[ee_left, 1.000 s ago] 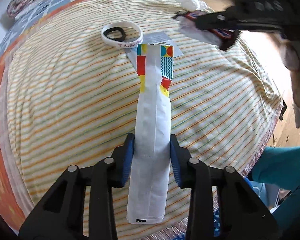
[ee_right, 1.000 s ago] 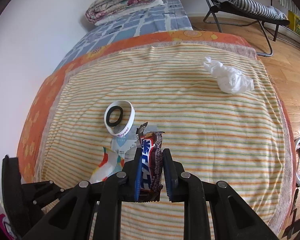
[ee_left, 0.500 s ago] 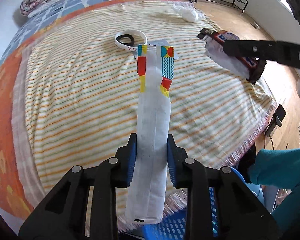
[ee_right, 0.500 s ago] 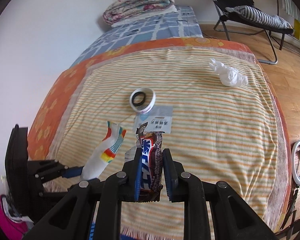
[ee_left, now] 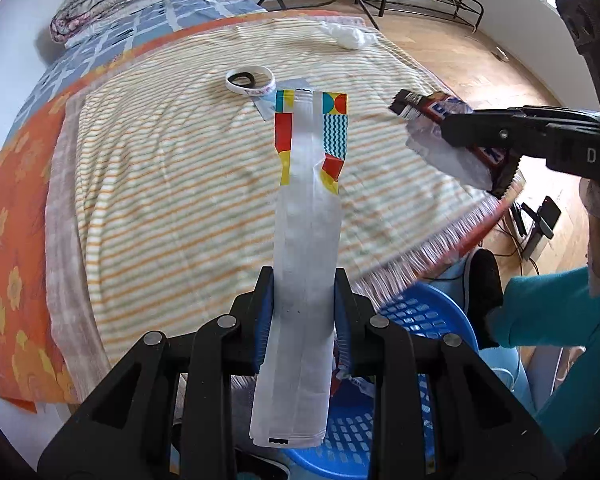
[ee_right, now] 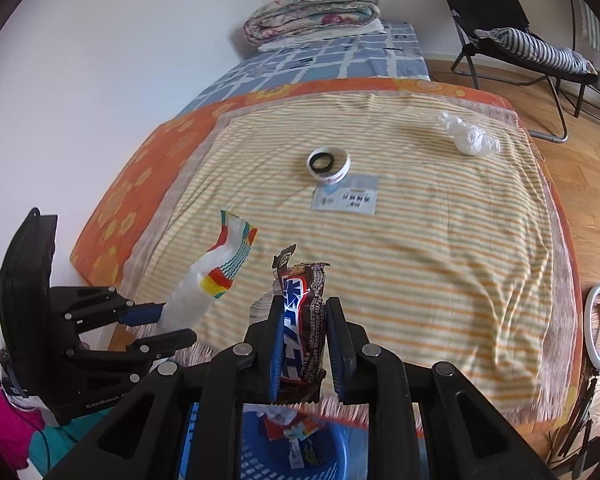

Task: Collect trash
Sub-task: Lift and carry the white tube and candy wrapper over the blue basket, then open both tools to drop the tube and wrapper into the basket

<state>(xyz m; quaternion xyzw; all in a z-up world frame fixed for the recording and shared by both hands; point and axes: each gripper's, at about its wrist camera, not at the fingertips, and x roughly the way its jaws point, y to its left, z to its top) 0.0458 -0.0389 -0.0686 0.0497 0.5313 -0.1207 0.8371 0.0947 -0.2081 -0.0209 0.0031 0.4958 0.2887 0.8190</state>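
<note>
Both wrappers (ee_left: 306, 232) (ee_right: 302, 324) stick lengthwise out past clamping jaws.

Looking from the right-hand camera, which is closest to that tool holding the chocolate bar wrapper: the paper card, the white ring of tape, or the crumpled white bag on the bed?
1. Paper card, mid-blanket, straight ahead of the right tool.
2. White ring of tape, just beyond the card, slightly left.
3. Crumpled white plastic bag, far right, near the striped blanket's far edge.
</note>
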